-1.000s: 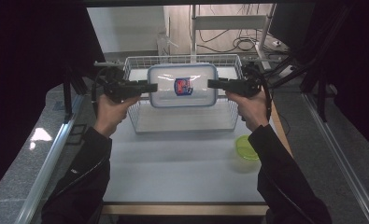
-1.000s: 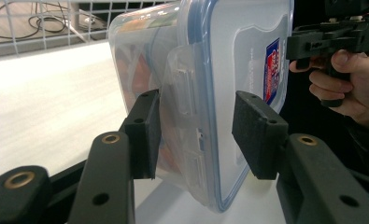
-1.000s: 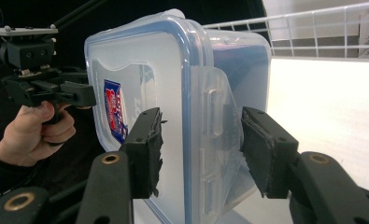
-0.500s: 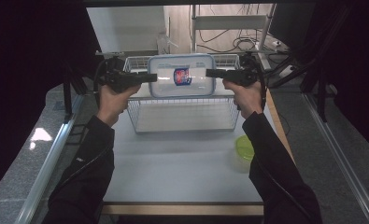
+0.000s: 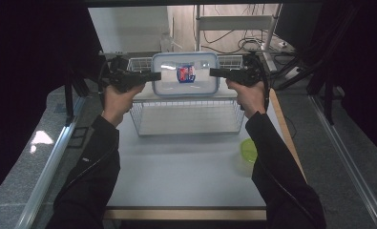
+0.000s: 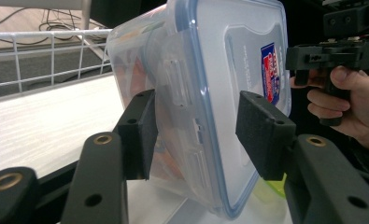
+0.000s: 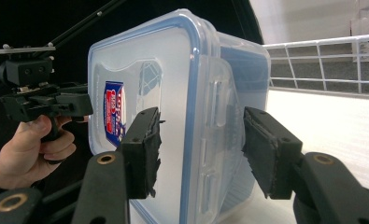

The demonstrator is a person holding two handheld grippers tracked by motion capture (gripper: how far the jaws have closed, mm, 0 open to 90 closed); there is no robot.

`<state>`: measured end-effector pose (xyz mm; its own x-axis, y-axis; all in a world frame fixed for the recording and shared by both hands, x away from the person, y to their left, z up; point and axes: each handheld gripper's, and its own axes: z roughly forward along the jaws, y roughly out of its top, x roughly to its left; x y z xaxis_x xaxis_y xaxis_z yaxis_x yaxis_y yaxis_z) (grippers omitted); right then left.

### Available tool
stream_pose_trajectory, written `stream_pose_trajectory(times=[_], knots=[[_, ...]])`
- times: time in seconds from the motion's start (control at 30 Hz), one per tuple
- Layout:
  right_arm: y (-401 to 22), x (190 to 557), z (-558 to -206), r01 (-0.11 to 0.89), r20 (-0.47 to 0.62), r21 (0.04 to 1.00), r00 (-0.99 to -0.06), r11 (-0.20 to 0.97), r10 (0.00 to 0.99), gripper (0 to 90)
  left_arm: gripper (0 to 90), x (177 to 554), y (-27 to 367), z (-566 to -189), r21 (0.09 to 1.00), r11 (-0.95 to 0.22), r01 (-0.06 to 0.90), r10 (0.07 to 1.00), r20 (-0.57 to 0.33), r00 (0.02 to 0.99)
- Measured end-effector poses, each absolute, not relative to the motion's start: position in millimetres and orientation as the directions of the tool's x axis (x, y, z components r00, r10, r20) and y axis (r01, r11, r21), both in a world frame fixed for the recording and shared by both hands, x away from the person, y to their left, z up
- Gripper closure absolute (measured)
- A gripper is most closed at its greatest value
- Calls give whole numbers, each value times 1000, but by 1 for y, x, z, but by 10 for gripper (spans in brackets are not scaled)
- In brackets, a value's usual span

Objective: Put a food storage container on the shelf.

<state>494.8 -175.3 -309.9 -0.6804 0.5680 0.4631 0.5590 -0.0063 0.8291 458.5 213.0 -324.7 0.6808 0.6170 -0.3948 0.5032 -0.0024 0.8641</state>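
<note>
The clear lidded food container is held up on edge above the wire basket, pinched at one end by the left hand-held gripper and at the other by the right hand-held gripper; lifting looks done; setting it down on the counter is judged still to come.

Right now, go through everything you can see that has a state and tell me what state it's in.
Plastic container: lid on, held up on edge over the wire basket.
Left gripper: fingers closed on the container's side.
Right gripper: fingers closed on the opposite side.
Wire basket: upright on the table, nothing visible inside.
Green lid: lying flat on the table.
</note>
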Motion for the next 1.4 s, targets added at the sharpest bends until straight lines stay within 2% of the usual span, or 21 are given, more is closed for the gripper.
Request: stream_pose_trajectory(times=[0.27, 0.43, 0.5, 0.57, 0.67, 0.73, 0.87, 1.0, 1.07, 1.23, 1.3, 1.4], knots=[[-173, 498, -312, 554, 443, 833, -666, -1, 601, 451, 450, 462, 212, -326, 858, 3, 513, 627, -402, 668], [-168, 500, -317, 557, 424, 830, -660, 25, 619, 450, 370, 469, 214, -331, 835, 21, 549, 639, -434, 635], [-166, 501, -320, 571, 437, 821, -643, 12, 629, 402, 392, 471, 215, -331, 838, 11, 546, 649, -421, 634], [-170, 502, -322, 574, 468, 818, -639, -27, 611, 446, 392, 471, 215, -331, 837, 6, 547, 653, -417, 632], [-171, 503, -323, 576, 477, 817, -640, -35, 603, 449, 353, 469, 213, -329, 852, -14, 523, 675, -378, 633], [-171, 500, -322, 562, 461, 826, -645, -29, 609, 449, 323, 466, 212, -329, 864, -16, 503, 679, -360, 640], [-176, 493, -320, 525, 412, 851, -665, -3, 624, 449, 323, 453, 215, -330, 891, -30, 454, 689, -311, 655], [-180, 482, -320, 476, 346, 879, -695, 42, 631, 463, 394, 436, 221, -333, 908, 5, 419, 663, -316, 678], [-182, 477, -322, 452, 317, 890, -708, 61, 631, 538, 442, 428, 222, -337, 912, -5, 411, 668, -302, 680], [-175, 457, -325, 382, 203, 911, -745, 157, 636, 785, 633, 412, 217, -348, 915, -64, 397, 660, -260, 705], [-168, 452, -327, 350, 145, 914, -755, 206, 640, 844, 715, 410, 213, -352, 916, -81, 392, 656, -247, 713], [-157, 449, -330, 338, 108, 906, -766, 255, 633, 890, 793, 411, 206, -355, 912, -114, 395, 659, -228, 717]])
